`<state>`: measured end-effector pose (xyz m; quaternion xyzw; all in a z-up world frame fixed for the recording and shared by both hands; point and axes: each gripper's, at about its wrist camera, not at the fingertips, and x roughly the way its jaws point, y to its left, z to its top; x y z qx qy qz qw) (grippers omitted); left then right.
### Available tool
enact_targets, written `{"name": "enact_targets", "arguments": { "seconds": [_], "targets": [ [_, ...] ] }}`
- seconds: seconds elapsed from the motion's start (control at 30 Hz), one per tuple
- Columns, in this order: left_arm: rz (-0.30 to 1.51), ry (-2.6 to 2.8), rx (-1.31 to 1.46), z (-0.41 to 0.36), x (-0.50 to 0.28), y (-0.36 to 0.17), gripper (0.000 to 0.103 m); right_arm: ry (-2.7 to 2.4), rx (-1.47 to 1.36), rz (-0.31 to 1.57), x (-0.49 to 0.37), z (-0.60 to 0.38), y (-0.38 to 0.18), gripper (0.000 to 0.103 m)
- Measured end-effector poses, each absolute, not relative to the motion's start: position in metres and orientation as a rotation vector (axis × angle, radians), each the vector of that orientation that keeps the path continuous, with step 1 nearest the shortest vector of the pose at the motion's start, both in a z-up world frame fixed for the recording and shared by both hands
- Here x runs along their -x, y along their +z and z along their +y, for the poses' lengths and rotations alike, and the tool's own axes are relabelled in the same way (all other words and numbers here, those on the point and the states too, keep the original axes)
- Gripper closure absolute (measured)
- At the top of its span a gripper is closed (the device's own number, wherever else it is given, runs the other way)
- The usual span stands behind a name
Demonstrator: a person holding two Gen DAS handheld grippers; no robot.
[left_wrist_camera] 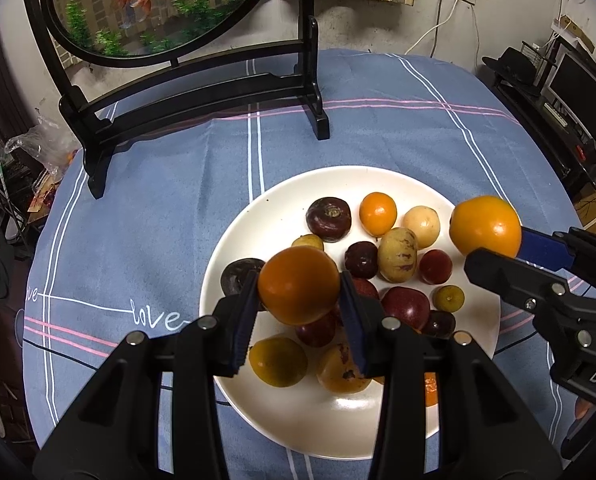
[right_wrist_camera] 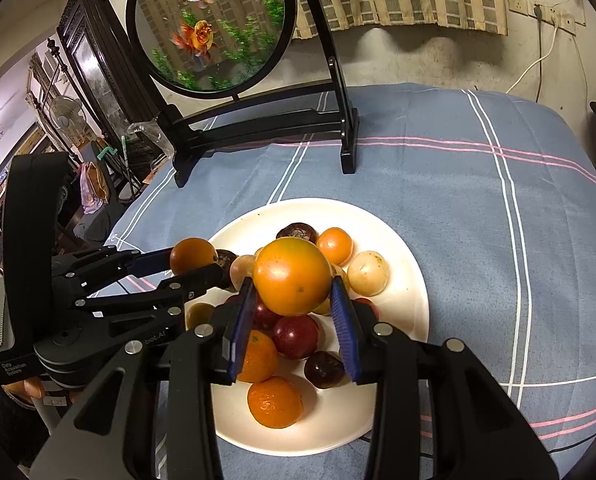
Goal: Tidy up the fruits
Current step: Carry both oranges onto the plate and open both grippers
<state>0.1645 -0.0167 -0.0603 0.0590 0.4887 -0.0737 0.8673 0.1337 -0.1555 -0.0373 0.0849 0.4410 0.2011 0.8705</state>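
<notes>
Left wrist view, from left to right: the left gripper (left_wrist_camera: 300, 304) is clamped on a round, darker orange citrus fruit (left_wrist_camera: 299, 285) held above the white round ceramic plate (left_wrist_camera: 233, 240) of mixed fruits, and the right gripper (left_wrist_camera: 494, 246) pinches a brighter round orange fruit (left_wrist_camera: 485, 225) over the plate's right rim. The plate sits on a blue striped tablecloth (left_wrist_camera: 157, 200).

Both fruits look light and firm, with smooth, somewhat slippery rind; a hold across the widest middle, as now, seems safest. Being nearly spherical, neither has a clear long axis, and I cannot tell where either stem end points, though it may be hidden by the pads.
</notes>
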Motion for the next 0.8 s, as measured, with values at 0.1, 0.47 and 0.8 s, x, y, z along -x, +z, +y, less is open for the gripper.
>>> {"name": "enact_targets", "arguments": {
  "seconds": [0.1, 0.47, 0.8],
  "targets": [
    [1.034, -0.148, -0.121, -0.016, -0.167, -0.063, 0.063, 0.408, -0.154, 0.939, -0.137, -0.153, -0.042, 0.065],
    [1.044, -0.108, -0.121, -0.012, -0.173, -0.075, 0.029, 0.392, -0.149, 0.986, -0.145, -0.15, -0.052, 0.036],
    [1.045, -0.11, -0.11, -0.013, -0.17, -0.075, 0.029, 0.387, -0.167, 0.986, -0.141, -0.154, -0.051, 0.036]
  ]
}}
